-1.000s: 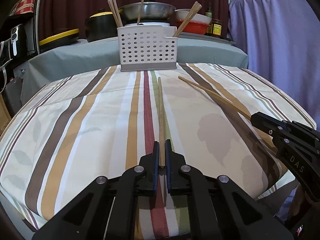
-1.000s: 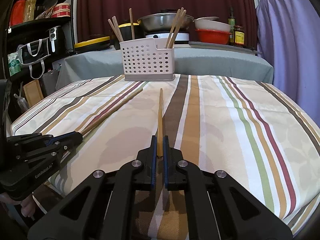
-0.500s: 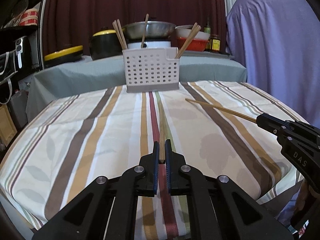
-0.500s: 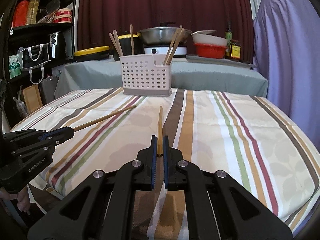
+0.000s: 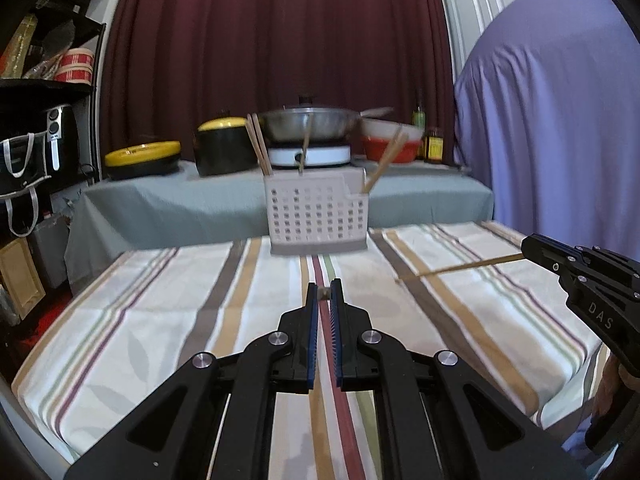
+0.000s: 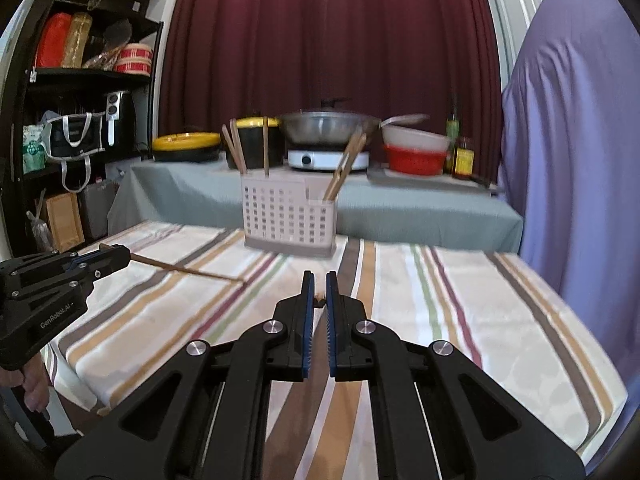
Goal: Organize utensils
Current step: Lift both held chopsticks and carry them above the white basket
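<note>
Dark red curtains (image 5: 280,40) hang behind a striped tablecloth (image 5: 160,320) spread over the near table, with a grey-covered counter (image 5: 180,204) across the far side. At far left, black shelves (image 6: 80,76) carry bags and tins. On the counter, from left to right, stand a yellow-lidded pan (image 5: 143,154), a black pot (image 5: 224,146), a steel wok (image 5: 308,124) on a white burner, stacked red and white bowls (image 5: 390,142) and small bottles (image 5: 434,146). A white perforated utensil caddy (image 5: 318,214) sits at the far middle of the cloth, with wooden chopsticks leaning in its compartments.

The left gripper (image 5: 324,298) is clamped on one end of a chopstick (image 6: 188,269), which juts from its tips clear of the cloth, seen from the right wrist camera angling toward the centre of the table. The right gripper (image 6: 319,300) is likewise clamped on a second chopstick (image 5: 468,267), which slants out leftward above the stripes. In each gripper's own view its chopstick shows only as a small end between the pads. A purple drape (image 5: 560,120) fills the far right.
</note>
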A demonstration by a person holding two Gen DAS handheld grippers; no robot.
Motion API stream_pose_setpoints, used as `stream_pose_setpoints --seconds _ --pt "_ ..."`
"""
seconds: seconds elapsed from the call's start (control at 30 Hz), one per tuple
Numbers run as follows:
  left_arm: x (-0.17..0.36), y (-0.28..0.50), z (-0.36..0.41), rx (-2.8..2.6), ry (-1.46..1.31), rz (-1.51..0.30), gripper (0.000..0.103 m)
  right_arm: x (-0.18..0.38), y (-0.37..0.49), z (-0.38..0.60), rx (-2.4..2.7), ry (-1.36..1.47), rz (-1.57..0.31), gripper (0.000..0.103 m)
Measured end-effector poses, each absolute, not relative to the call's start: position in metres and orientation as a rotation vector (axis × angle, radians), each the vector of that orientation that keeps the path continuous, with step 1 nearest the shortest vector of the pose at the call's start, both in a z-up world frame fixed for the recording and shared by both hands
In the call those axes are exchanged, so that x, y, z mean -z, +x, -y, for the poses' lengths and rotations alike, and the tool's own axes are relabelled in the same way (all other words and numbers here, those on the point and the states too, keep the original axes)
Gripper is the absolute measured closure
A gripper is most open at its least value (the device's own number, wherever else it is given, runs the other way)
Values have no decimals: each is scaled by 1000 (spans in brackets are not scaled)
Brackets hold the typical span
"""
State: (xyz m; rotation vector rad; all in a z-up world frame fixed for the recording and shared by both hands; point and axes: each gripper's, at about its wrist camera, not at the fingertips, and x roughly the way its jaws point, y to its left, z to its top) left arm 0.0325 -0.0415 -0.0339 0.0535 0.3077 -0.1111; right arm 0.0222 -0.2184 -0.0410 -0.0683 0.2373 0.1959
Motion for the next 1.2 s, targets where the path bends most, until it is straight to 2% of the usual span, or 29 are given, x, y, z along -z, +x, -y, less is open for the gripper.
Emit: stream_pose_setpoints --seconds 0.43,1.2 --pt "-20 32 25 97 12 -210 96 -16 35 219 -219 -66 -127 97" --pt "-50 53 3 54 -26 -229 96 -50 62 204 -260 -72 -117 97"
